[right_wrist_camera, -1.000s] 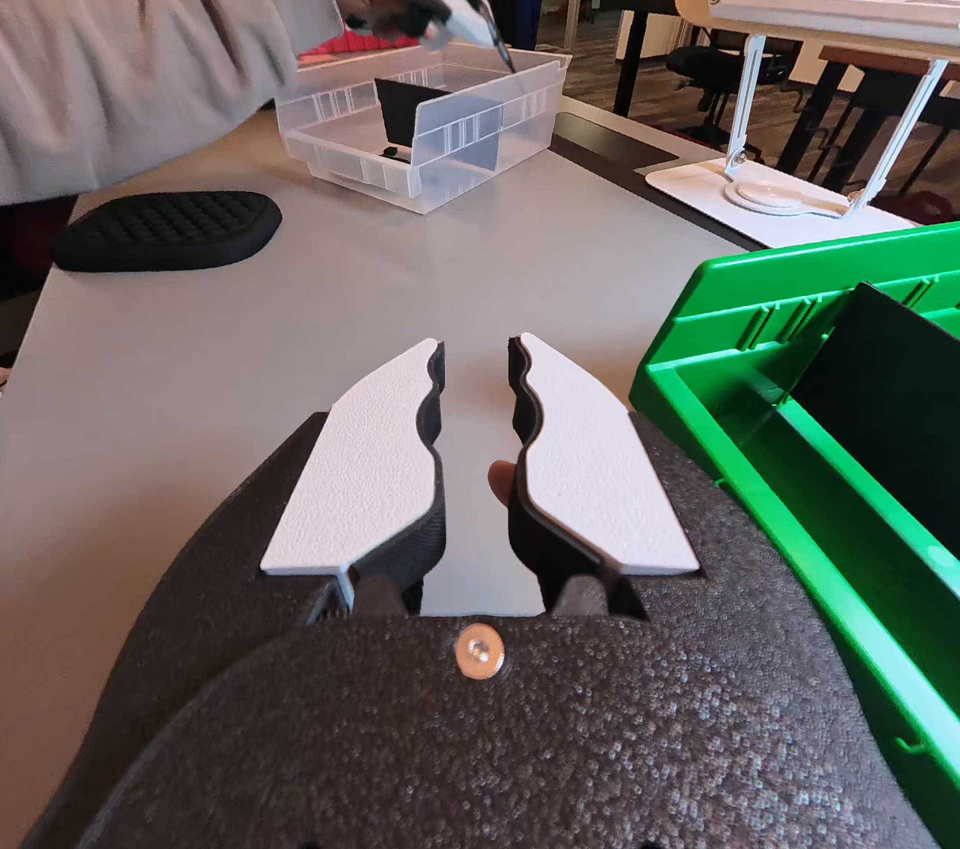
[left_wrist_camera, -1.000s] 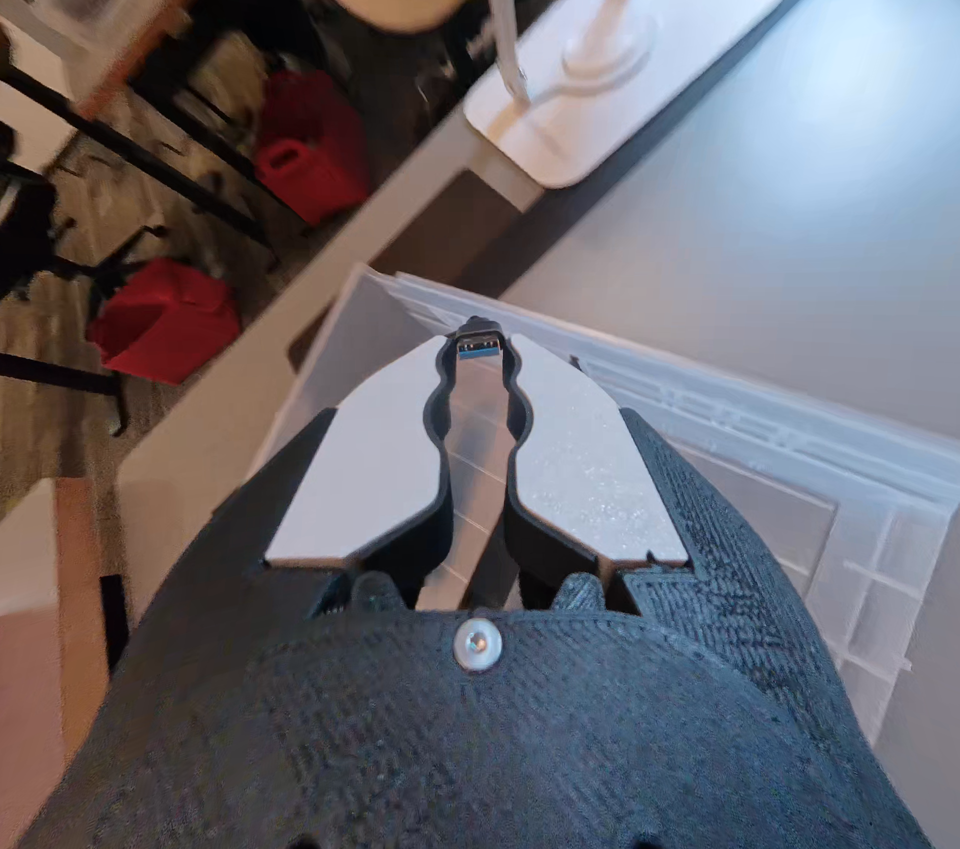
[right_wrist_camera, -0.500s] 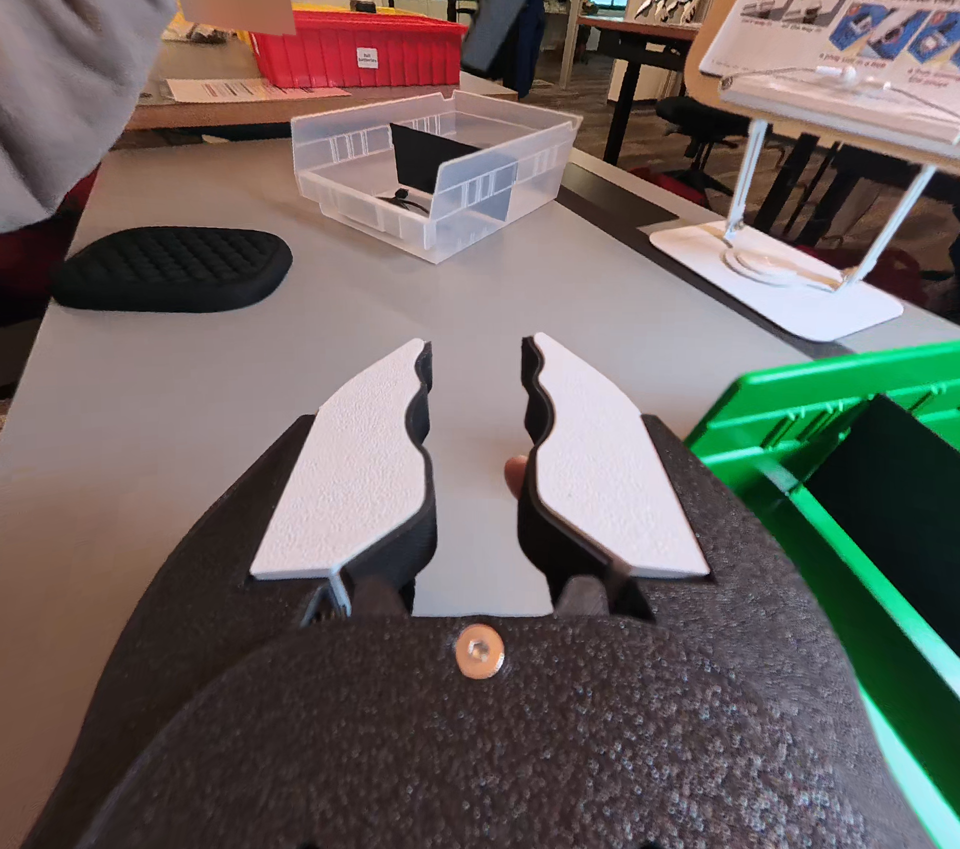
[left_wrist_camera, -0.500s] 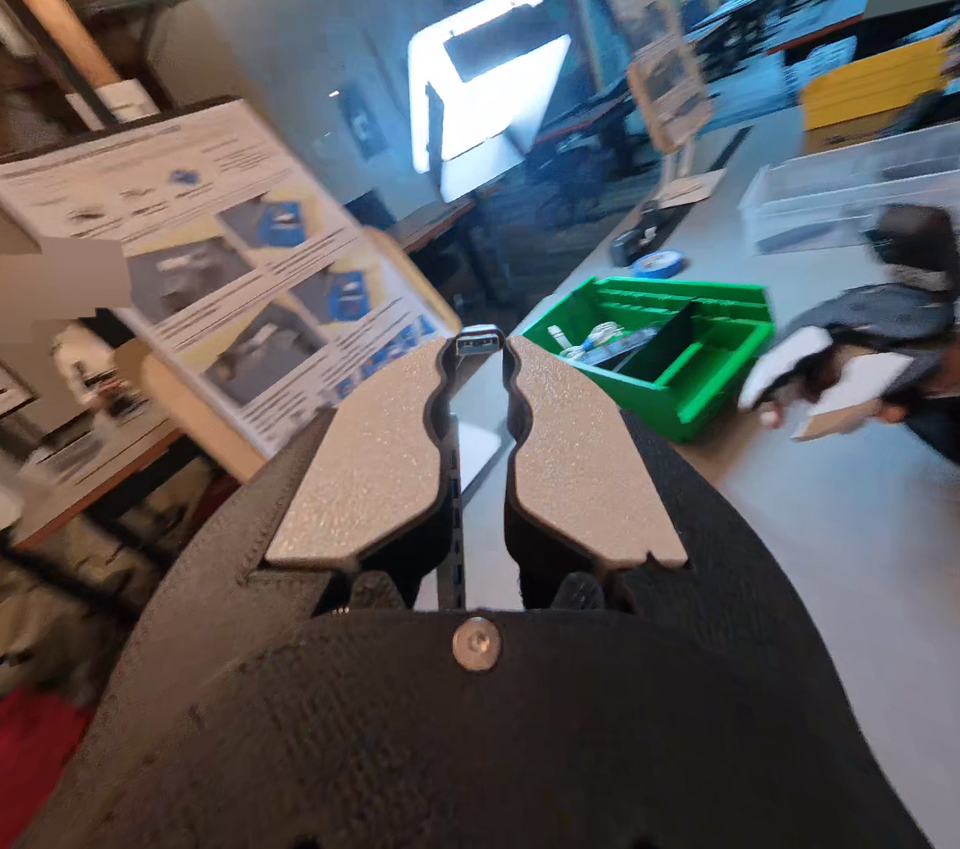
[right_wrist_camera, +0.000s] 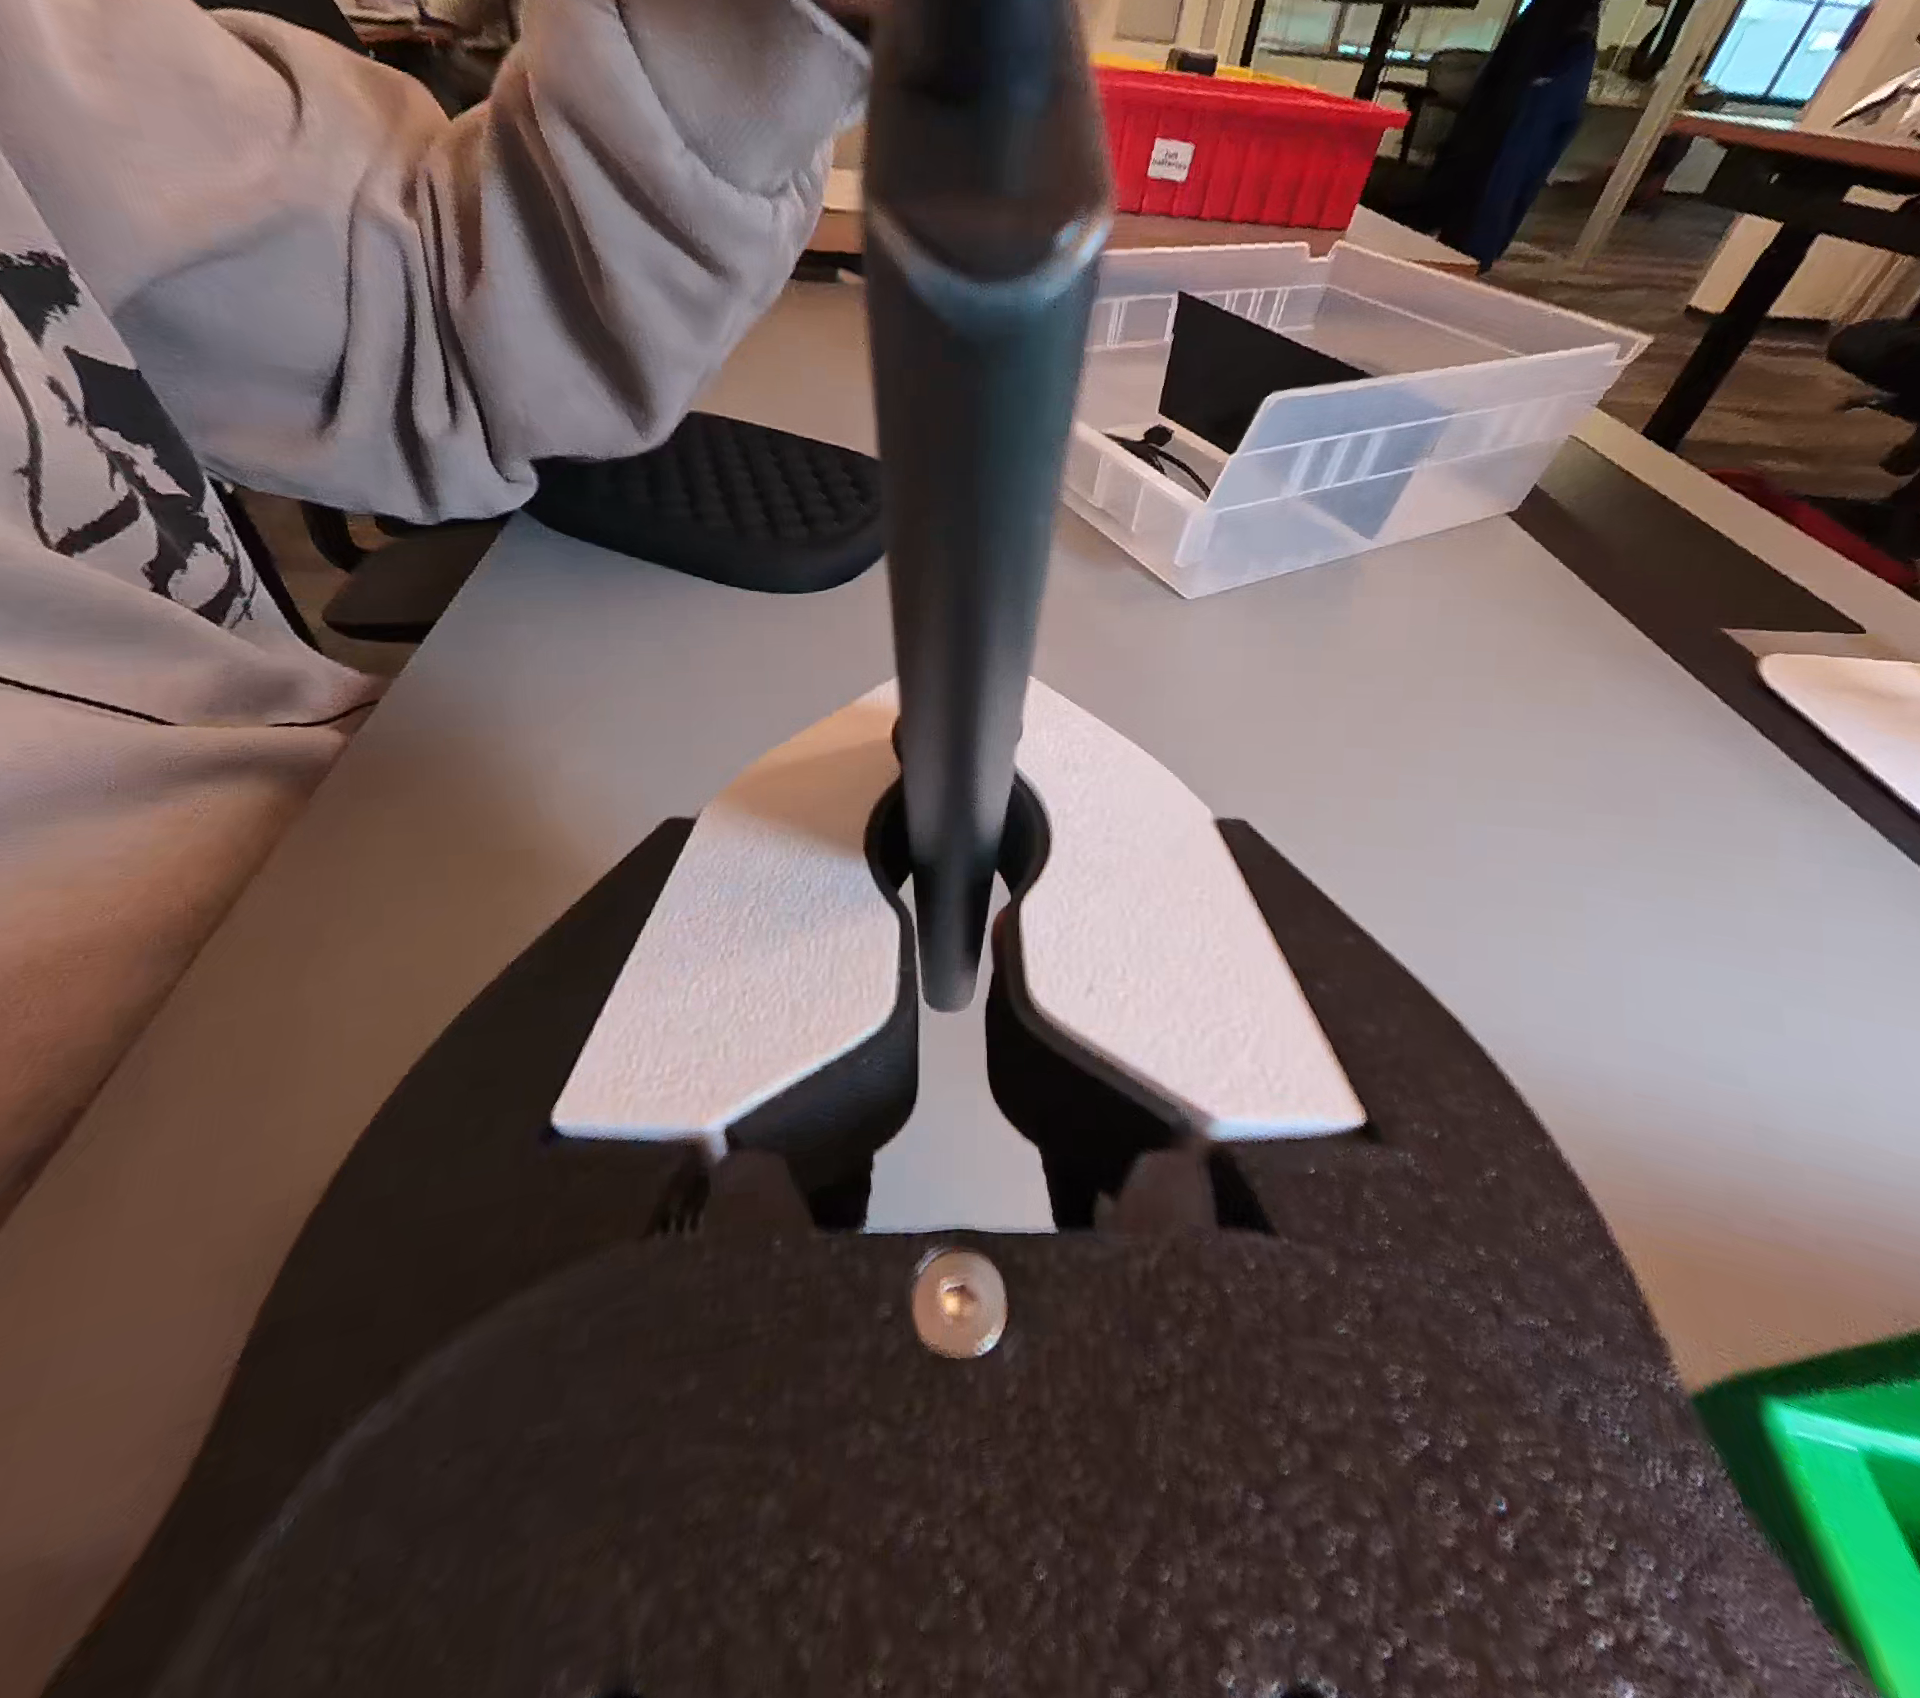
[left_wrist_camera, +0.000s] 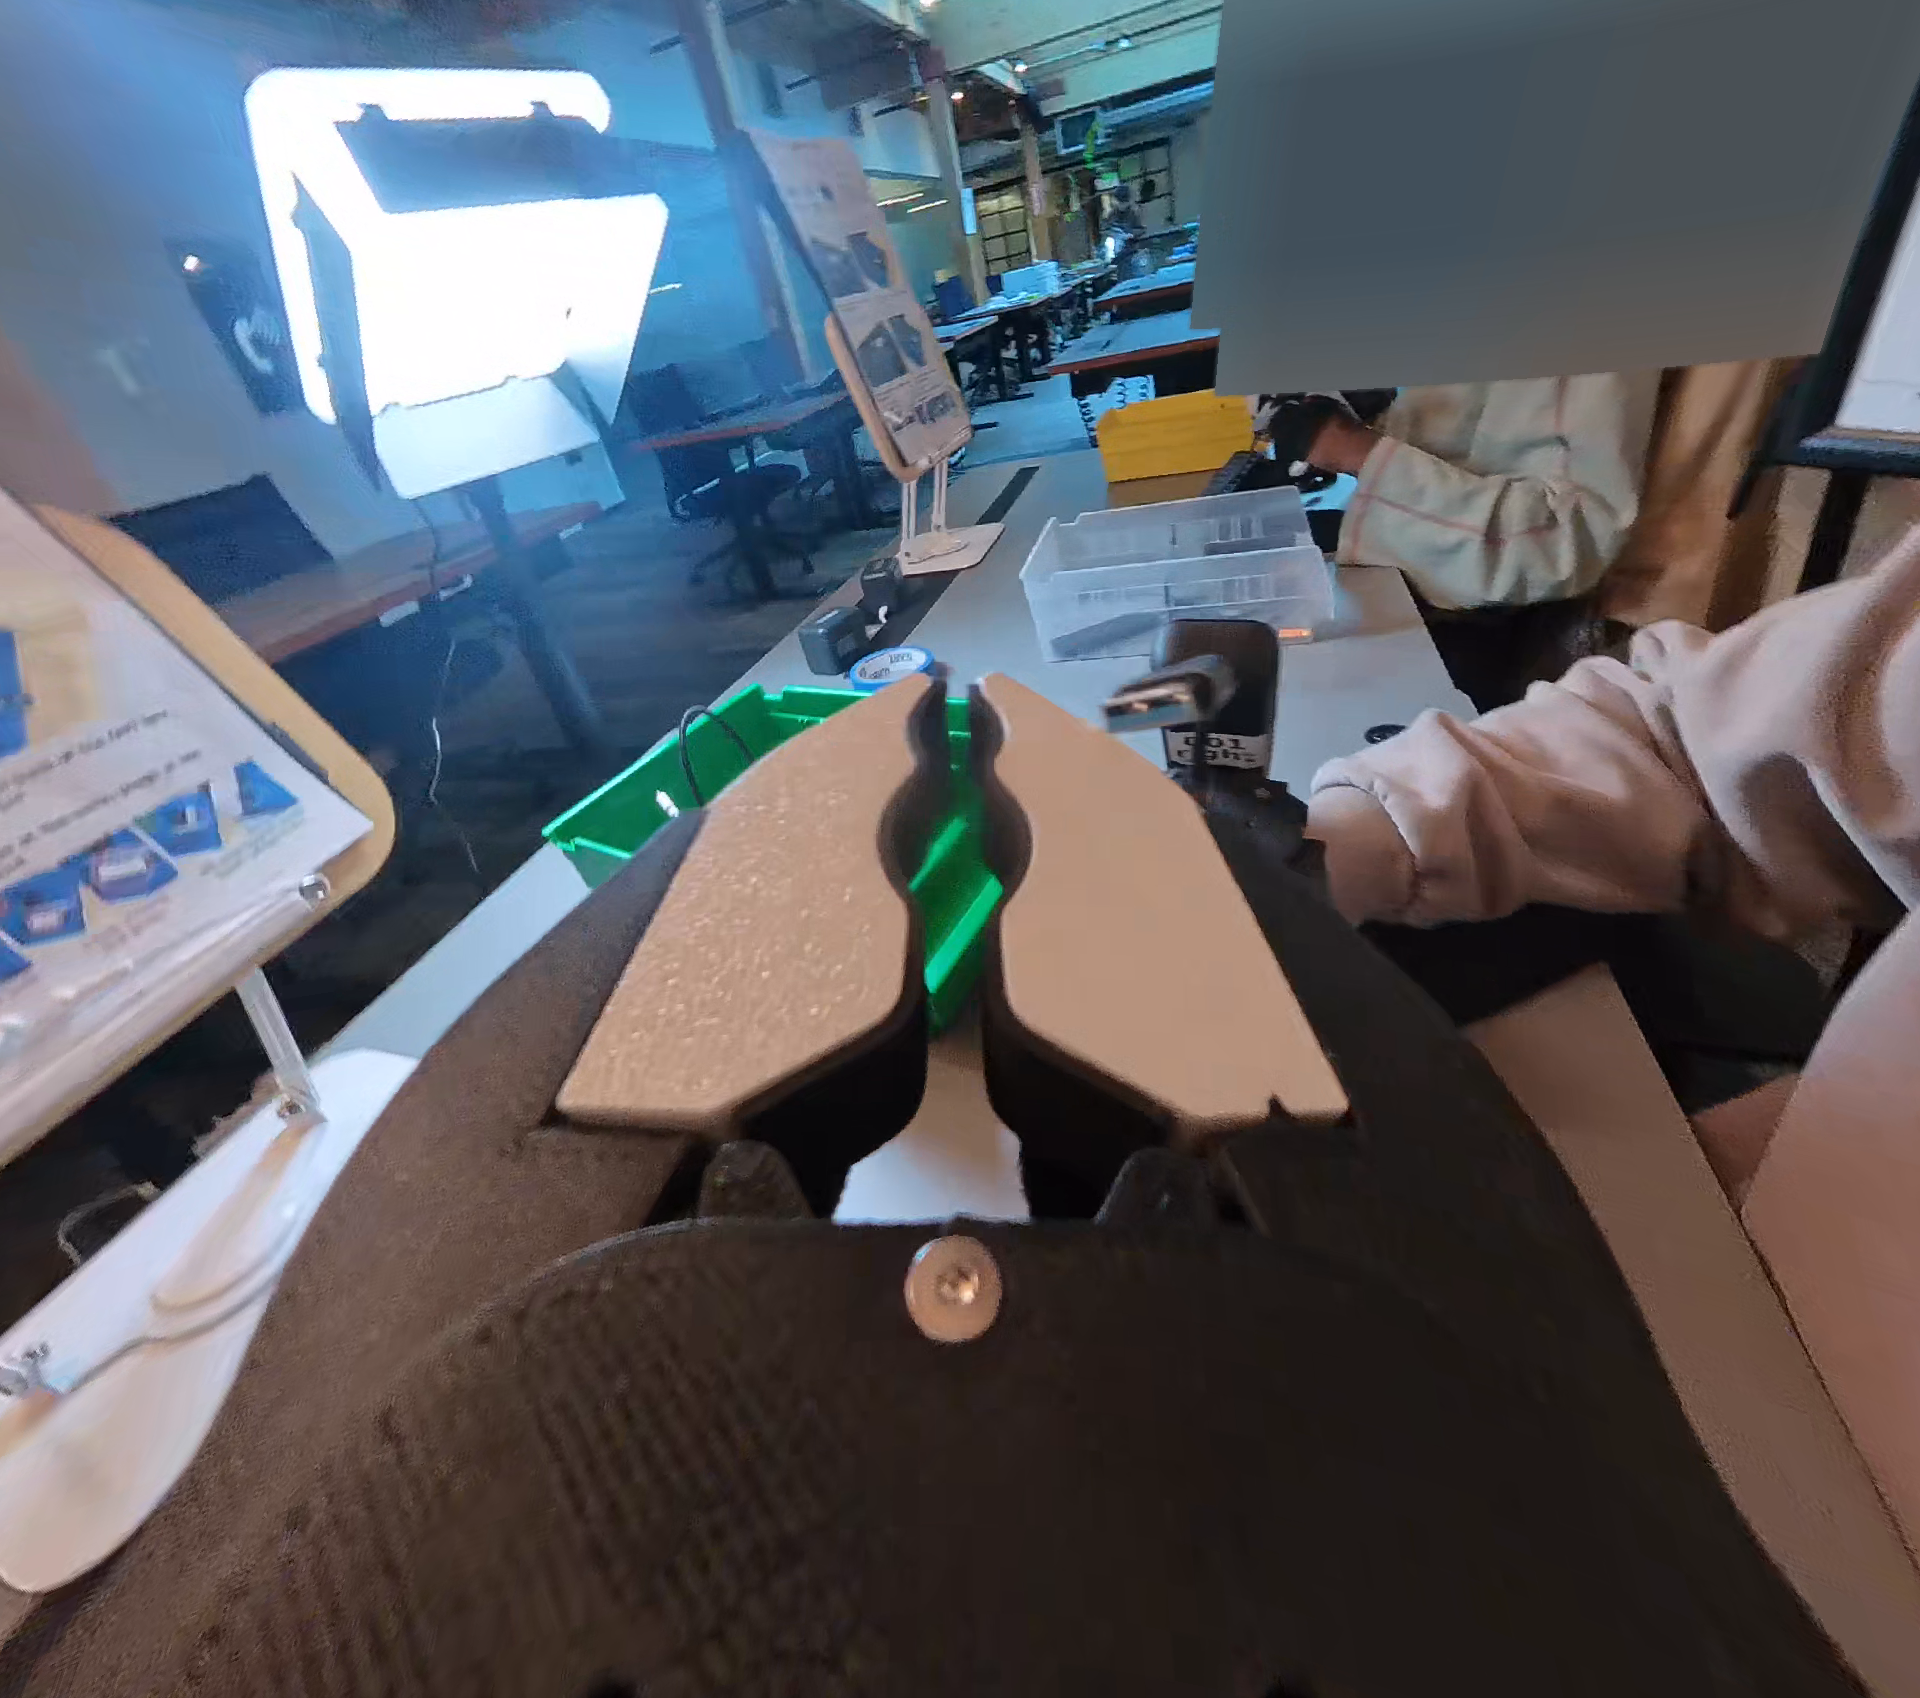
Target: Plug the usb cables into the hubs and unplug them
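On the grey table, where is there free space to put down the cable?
Widest bare patch: the grey table ahead of the right gripper, which holds the cable, bordered by the black padded rest, the clear bin and the white stand base. Crowded: near right by the green bin, and left under the sleeve.

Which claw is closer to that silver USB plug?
Right. The right claw is clamped on the dark cable that seems to lead to the USB plug. The left claw, closed and empty, sits just beside the plug, apart.
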A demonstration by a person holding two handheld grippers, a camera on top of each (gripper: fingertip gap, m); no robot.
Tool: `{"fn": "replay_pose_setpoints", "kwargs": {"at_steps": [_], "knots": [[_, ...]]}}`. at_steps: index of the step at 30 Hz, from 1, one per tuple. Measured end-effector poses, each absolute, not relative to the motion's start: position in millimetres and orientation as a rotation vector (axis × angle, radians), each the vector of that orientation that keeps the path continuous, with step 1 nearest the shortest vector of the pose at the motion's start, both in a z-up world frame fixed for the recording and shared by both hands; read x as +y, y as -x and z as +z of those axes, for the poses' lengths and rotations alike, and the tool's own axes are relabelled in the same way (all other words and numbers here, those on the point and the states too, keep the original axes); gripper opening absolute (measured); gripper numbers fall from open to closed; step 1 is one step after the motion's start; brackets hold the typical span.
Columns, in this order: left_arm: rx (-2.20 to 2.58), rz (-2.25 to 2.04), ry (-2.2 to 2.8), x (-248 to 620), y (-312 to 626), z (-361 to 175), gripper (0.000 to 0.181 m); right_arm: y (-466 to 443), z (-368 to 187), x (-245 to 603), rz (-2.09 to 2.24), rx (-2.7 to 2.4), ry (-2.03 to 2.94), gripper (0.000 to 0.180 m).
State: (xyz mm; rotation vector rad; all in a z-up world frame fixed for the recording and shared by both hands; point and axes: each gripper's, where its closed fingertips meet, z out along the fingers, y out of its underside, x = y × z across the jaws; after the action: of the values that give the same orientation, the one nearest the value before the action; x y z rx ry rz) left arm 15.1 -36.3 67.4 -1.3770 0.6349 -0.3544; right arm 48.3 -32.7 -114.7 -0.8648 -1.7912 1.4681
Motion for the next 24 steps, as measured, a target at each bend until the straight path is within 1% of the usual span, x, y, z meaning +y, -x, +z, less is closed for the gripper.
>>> {"fn": "replay_pose_setpoints", "kwargs": {"at_steps": [2,4,5,8,10,12,13,15,16,17,18,20,24], "knots": [[0.609,-0.396,1.424,-26.1,-12.4,50.9,0.018,-48.7,-112.5,-38.9,1.527,-1.761,0.863,0.009],[0.654,-0.478,1.514,-21.3,-18.5,20.2,0.039,-49.5,-102.7,-44.1,1.614,-1.699,0.846,0.009],[0.683,-0.536,1.543,-22.1,-23.1,4.5,0.044,-50.3,-96.4,-44.6,1.649,-1.665,0.834,0.009],[0.731,-0.673,1.619,-25.7,-33.8,-49.7,0.043,-56.3,-72.6,-40.5,1.759,-1.529,0.786,0.008],[0.771,-0.663,1.729,-25.1,-39.3,-95.7,0.043,-59.3,-61.5,-33.5,1.745,-1.450,0.755,0.008],[0.794,-0.638,1.776,-23.9,-50.2,-126.3,0.041,-62.8,-49.5,-29.1,1.763,-1.369,0.740,0.009],[0.797,-0.635,1.765,-23.0,-57.9,-131.5,0.040,-64.2,-44.6,-28.6,1.781,-1.338,0.735,0.009],[0.786,-0.605,1.681,-18.9,-71.8,-123.3,0.037,-64.7,-42.9,-30.8,1.761,-1.332,0.721,0.009],[0.785,-0.592,1.636,-18.0,-77.6,-115.7,0.030,-64.0,-45.5,-32.7,1.733,-1.347,0.720,0.008],[0.791,-0.590,1.607,-18.8,-82.9,-110.0,0.018,-63.2,-47.5,-33.5,1.708,-1.348,0.721,0.008],[0.803,-0.582,1.597,-19.9,-86.7,-107.4,0.013,-62.8,-49.5,-34.7,1.694,-1.353,0.722,0.009],[0.817,-0.513,1.570,-20.8,-86.6,-105.0,0.011,-64.4,-49.7,-35.8,1.686,-1.366,0.720,0.010],[0.909,-0.339,1.538,-25.8,-74.1,-102.4,0.011,-64.6,-55.2,-35.8,1.570,-1.438,0.712,0.024]]}}
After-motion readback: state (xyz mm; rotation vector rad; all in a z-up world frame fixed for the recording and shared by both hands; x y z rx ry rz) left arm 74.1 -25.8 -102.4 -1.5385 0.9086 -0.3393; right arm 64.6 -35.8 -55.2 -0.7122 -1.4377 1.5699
